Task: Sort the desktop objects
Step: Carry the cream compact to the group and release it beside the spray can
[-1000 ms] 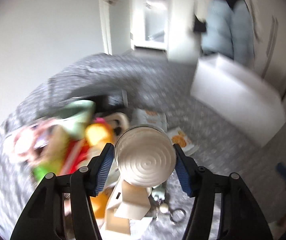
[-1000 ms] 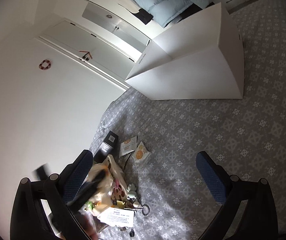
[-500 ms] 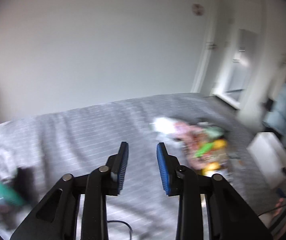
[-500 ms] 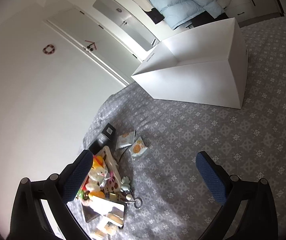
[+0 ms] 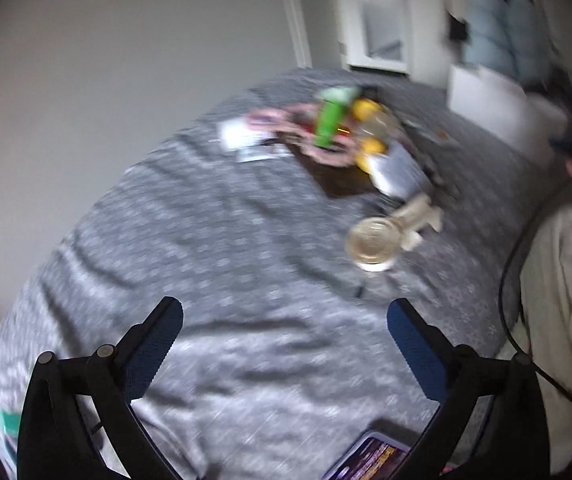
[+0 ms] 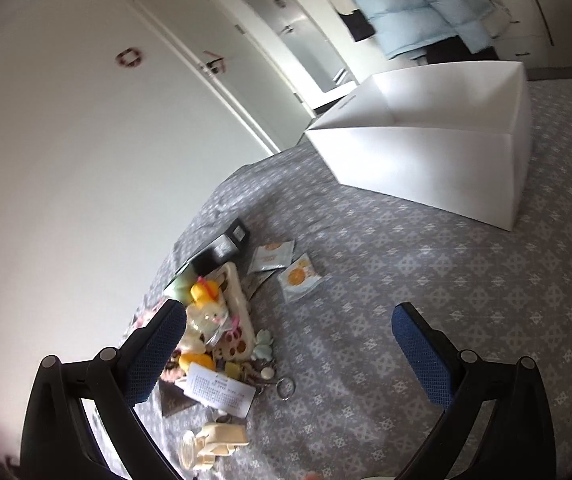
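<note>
A heap of small objects (image 5: 334,132) lies on the grey patterned cloth (image 5: 225,240): a green tube, yellow toys, cards. In the right wrist view the same heap (image 6: 213,320) shows a yellow duck, a paper card (image 6: 219,394) and a key ring (image 6: 285,388). A clear round jar (image 5: 372,244) stands apart from the heap, beside a cream toy (image 5: 418,216). My left gripper (image 5: 286,312) hovers short of the jar, its jaws opening wide with nothing between them. My right gripper (image 6: 288,312) is open and empty, just right of the heap.
A large open white box (image 6: 426,152) stands at the far right of the cloth. Two snack sachets (image 6: 271,256) lie between heap and box. A phone (image 5: 370,456) lies under my left gripper. A person (image 5: 566,280) in light clothing sits at the right edge.
The left gripper held the round jar a second ago, then swung away nearly shut and empty, and now faces the heap again, wide open. The right view has rolled and risen slightly.
</note>
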Demonstrator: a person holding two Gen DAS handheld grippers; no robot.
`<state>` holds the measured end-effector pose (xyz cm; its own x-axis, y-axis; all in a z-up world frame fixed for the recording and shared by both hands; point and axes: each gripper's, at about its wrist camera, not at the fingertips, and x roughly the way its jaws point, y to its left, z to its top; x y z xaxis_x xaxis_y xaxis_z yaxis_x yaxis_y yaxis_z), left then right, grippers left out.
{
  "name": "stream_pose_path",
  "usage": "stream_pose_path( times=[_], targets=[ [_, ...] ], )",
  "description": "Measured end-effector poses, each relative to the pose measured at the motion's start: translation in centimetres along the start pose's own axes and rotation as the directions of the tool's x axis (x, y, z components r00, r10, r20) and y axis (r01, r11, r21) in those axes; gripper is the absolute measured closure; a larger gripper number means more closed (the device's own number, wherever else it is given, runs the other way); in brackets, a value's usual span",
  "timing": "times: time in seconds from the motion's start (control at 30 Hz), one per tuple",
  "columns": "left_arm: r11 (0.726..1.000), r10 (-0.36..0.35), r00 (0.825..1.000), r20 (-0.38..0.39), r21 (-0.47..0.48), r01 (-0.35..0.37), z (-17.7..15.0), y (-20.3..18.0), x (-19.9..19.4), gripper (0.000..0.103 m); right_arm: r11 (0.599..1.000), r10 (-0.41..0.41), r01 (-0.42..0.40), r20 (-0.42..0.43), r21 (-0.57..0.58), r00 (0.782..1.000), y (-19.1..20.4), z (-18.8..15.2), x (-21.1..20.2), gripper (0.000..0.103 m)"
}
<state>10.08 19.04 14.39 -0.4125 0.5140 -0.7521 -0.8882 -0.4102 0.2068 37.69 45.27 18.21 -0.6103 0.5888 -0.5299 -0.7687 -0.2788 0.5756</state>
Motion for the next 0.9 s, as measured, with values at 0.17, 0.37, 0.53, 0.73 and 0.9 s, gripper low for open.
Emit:
stream_pose_path(
  times=[0.17, 0.37, 0.53, 0.73, 0.9],
  targets=[
    [0.961, 0.018, 0.999, -0.035, 0.276, -0.008, 2.4, -7.9, 6.1, 0.001, 1.0, 0.004, -0.004, -0.017, -0.025, 1.0, 0.6, -0.3, 0.6, 0.0],
    [0.915, 0.026, 0.994, -0.109, 0.402, 0.02, 3.9, -11.6, 12.1, 0.001, 1.0, 0.015, -0.015, -0.01, 0.015, 1.0, 0.0, -0.3, 0.9, 0.0],
    [0.939, -0.01, 0.989, -0.148, 0.338, 0.06, 5.4, -11.1, 15.1, 0.001, 0.998, 0.025, -0.024, -0.02, 0.05, 0.999, -0.5, -0.2, 1.6, 0.0],
    [0.977, -0.164, 0.978, -0.129, 0.117, 0.179, 6.4, -8.8, 16.1, 0.03, 0.998, 0.025, -0.024, -0.022, 0.061, 0.999, -0.6, -0.2, 1.9, 0.0],
    [0.981, -0.193, 0.977, -0.093, 0.019, 0.195, 6.5, -7.3, 14.3, 0.059, 0.999, 0.015, -0.014, -0.014, 0.053, 1.0, -0.5, -0.2, 1.8, 0.0]
  ],
)
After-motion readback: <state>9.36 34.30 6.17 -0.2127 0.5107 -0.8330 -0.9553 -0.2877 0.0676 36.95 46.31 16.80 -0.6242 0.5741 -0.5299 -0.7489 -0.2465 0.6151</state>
